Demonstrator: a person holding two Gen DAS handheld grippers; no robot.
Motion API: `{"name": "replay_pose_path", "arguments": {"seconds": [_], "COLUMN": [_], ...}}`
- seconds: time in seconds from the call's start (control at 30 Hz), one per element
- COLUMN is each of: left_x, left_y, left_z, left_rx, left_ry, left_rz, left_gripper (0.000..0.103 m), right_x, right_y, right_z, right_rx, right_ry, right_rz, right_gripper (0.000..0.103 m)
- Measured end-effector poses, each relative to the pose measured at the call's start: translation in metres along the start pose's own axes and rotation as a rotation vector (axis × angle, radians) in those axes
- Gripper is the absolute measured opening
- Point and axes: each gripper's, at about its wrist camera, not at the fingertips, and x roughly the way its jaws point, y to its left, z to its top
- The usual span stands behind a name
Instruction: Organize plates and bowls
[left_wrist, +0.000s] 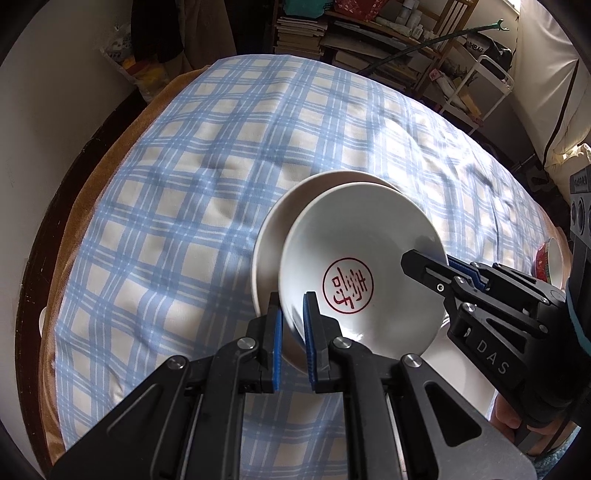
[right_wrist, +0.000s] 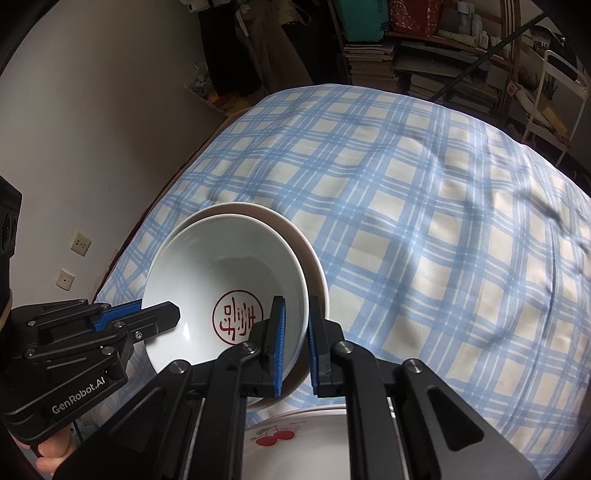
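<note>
While both tongs clamp opposite rims of a white bowl (left_wrist: 354, 266), left tongs (left_wrist: 293, 339) and right tongs (right_wrist: 295, 343) hold it tilted above the checked table (left_wrist: 166, 206).

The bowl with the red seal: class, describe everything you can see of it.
The bowl with the red seal is glossy white, ceramic-looking, with a round red character stamp inside its base. It is tilted, nested in a cream bowl above the blue plaid cloth. The left gripper and right gripper each clamp its rim on opposite sides.
</note>
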Motion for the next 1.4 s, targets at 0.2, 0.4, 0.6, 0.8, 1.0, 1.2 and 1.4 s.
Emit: {"name": "replay_pose_path", "arguments": {"seconds": [0.2, 0.4, 0.6, 0.8, 1.0, 1.2, 1.4], "left_x": [0.001, -0.001, -0.004, -0.006, -0.009, -0.011, -0.02], "left_y": [-0.001, -0.007, -0.006, -0.006, -0.011, -0.011, -0.014], "left_z": [0.002, 0.002, 0.004, 0.002, -0.001, 0.0, 0.001], "left_rx": [0.009, 0.047, 0.042, 0.043, 0.07, 0.066, 0.09], "left_ry": [-0.009, -0.019, -0.041, -0.036, -0.047, -0.056, -0.111], "left_rz": [0.018, 0.066, 0.069, 0.063, 0.085, 0.087, 0.149], "left_gripper": [0.012, 0.012, 0.012, 0.012, 0.012, 0.012, 0.016], "right_x": [0.001, 0.001, 0.003, 0.003, 0.004, 0.004, 0.0], "right_y": [0.0, 0.003, 0.003, -0.003, -0.001, -0.003, -0.002], "right_z": [0.001, 0.001, 0.0, 0.002, 0.001, 0.002, 0.004], "right_rx": [0.003, 0.004, 0.016, 0.053, 0.043, 0.052, 0.041], "right_ry": [0.003, 0.027, 0.056, 0.116, 0.12, 0.129, 0.129], "right_rz": [0.004, -0.003, 0.01, 0.053, 0.04, 0.058, 0.085], "right_gripper": [0.012, 0.015, 0.02, 0.02, 0.02, 0.021, 0.031]}}
